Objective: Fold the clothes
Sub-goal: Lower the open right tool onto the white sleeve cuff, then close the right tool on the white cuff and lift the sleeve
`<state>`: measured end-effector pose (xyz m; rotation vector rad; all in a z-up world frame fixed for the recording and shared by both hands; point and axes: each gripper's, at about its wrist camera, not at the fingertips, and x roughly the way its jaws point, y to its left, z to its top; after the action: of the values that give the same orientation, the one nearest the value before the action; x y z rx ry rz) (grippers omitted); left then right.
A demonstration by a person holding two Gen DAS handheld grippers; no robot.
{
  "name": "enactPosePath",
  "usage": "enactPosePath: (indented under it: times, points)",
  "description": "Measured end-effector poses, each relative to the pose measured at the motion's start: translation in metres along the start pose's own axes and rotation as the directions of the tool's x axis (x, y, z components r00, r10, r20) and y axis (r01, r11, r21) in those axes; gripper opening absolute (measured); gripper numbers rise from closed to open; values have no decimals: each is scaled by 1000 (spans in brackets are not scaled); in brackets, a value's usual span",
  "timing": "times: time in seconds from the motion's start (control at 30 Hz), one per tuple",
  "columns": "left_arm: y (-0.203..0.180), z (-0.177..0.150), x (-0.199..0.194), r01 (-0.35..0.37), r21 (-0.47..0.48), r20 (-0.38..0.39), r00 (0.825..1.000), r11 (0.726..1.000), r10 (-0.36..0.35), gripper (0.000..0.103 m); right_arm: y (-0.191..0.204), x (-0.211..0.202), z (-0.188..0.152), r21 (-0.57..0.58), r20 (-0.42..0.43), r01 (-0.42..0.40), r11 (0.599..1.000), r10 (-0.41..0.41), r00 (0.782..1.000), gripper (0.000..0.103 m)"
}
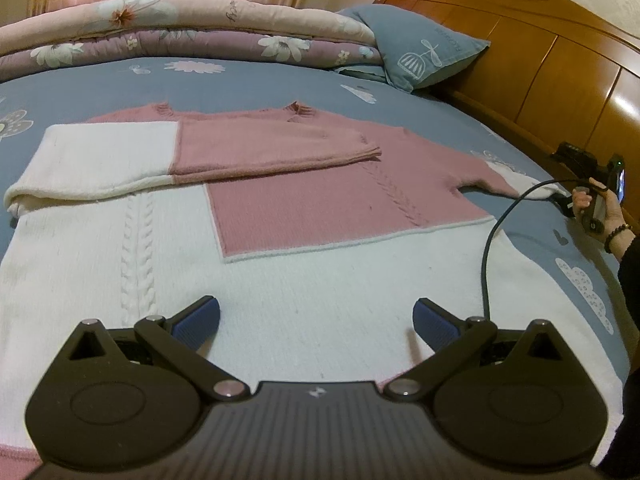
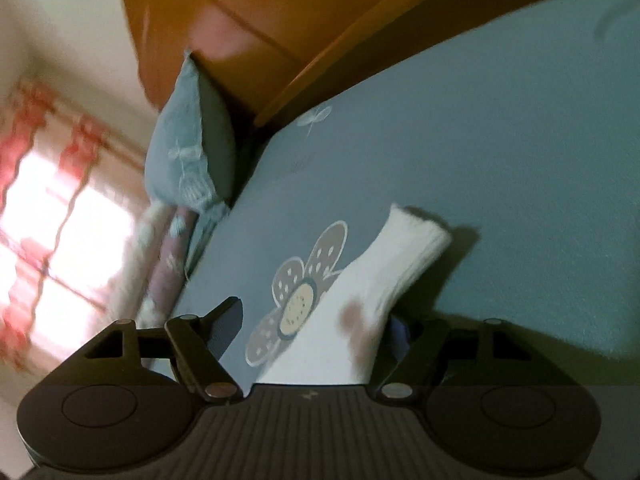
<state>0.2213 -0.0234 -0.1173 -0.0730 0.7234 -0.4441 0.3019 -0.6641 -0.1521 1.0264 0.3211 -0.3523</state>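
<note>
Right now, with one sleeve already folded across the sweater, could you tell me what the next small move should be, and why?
Probably close the right gripper on the white cuff lying between its open fingers. The left sleeve already lies folded over the sweater's body, while the right sleeve stretches out on the bedsheet. The left gripper hovers open.

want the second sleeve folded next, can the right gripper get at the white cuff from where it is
Probably yes: the right gripper is open with the white cuff lying on the bed sheet just ahead, sleeve fabric already between its fingers, nothing blocking.
</note>
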Motion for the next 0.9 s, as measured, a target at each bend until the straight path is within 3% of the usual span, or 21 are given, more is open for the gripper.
enactPosePath:
  times: [0.07,0.1,0.17,0.2,0.37,0.47,0.73,0.9]
  points:
    - [0,0,0,0,1,0,1000,1000,0,102,5,2,-2,-62,-10,21,998,-21,1000,71]
    - [1,0,0,1,2,0,1000,1000,-1,102,6,2,-2,-81,-8,49,996,-50,999,60]
    - [1,0,0,2,3,0,1000,1000,-2,102,8,2,-3,-117,-2,105,988,-105,994,31]
    - [1,0,0,3,3,0,1000,1000,-3,102,5,1,-3,-110,-2,113,987,-114,993,8]
    - [1,0,0,1,0,0,1000,1000,-1,102,4,-3,-2,-94,-11,150,984,-152,988,9]
    - [0,1,1,-5,-4,-2,1000,1000,5,102,28,-6,-9,-172,-31,159,972,-166,986,9]
    - [7,4,-2,20,-48,-7,1000,999,-20,102,129,-33,-45,-350,-100,8,937,-46,994,9]
    - [28,11,-9,82,-214,-9,996,973,-86,102,202,-43,-71,-471,-142,-71,879,4,990,9]
